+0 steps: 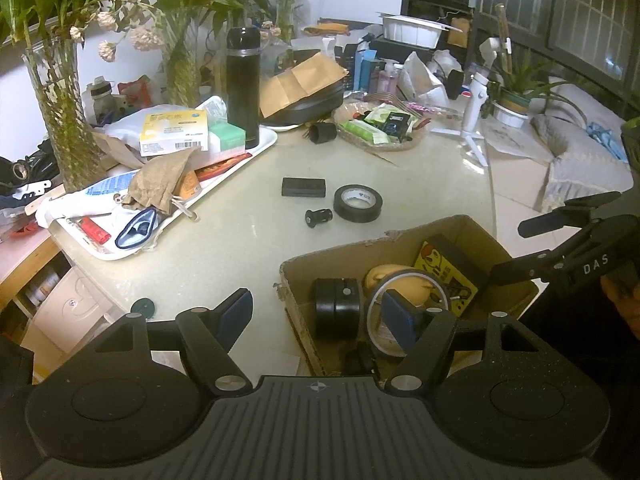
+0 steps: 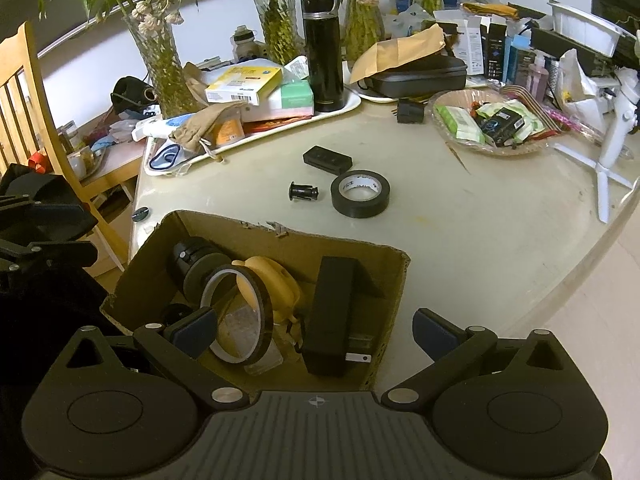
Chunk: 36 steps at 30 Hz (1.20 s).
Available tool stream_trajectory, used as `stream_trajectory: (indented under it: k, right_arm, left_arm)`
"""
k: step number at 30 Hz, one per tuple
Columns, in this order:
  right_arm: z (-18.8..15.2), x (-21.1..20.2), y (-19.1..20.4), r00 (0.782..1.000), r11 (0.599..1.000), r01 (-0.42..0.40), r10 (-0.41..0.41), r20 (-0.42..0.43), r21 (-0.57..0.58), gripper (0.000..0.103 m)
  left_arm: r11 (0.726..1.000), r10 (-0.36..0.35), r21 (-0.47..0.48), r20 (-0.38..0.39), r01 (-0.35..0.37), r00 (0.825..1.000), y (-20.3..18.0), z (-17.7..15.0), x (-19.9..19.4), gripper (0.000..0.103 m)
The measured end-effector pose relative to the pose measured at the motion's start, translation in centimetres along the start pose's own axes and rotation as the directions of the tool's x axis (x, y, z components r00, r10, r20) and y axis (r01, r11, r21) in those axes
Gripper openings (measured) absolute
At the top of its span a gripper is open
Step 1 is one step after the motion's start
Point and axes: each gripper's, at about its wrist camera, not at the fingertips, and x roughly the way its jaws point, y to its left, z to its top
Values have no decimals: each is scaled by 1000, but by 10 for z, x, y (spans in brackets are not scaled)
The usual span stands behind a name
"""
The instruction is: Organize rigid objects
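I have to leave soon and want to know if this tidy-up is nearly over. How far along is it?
Partly done. The cardboard box already holds several things, among them a black block and a clear tape ring. Both tongs, left and right, are open and empty. Still out on the table: the black tape roll, a small black plug and a flat black case.

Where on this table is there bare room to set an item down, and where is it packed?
Bare tabletop lies right of the black tape roll, between the wicker basket and the cardboard box. A smaller patch lies between the white tray and the box. The tray, basket and back edge are crowded; the box is nearly full.
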Motion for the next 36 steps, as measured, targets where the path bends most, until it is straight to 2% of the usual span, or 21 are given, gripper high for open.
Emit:
stream_trajectory:
  k: [36]
  right_arm:
    - [16,8,-21,1000,998,-5,4,12,62,103]
  left_arm:
    - [997,-38,63,-6,38,999,0,25,33,71]
